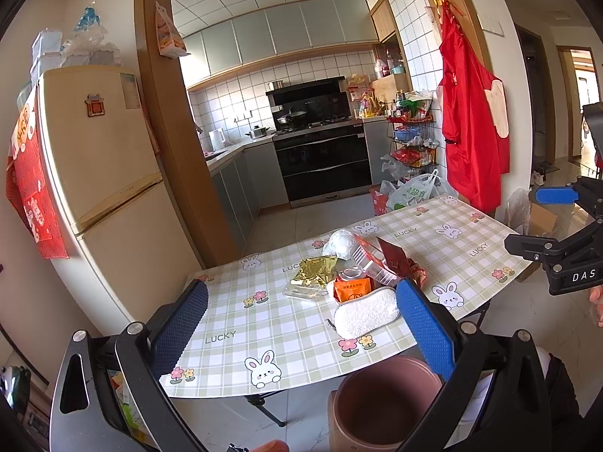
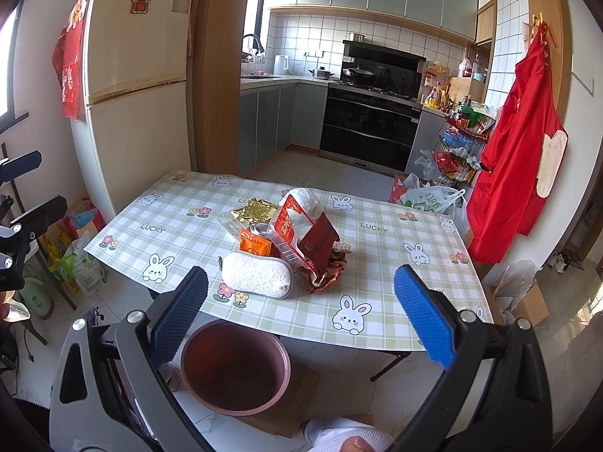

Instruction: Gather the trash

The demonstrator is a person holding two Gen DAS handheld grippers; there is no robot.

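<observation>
With both my left hand-held gripper (image 1: 301, 324) and right hand-held gripper (image 2: 301, 312) wide open and empty, I judge the light, crinkly wrappers (image 2: 320, 241) heaped mid-desk (image 2: 377, 324) best pinched by an edge.

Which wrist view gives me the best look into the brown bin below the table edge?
The right wrist view: the brown bin shows its whole rim and inside, between the open right tongs. The left wrist view shows the same bin partly cut off by a blue finger.
</observation>
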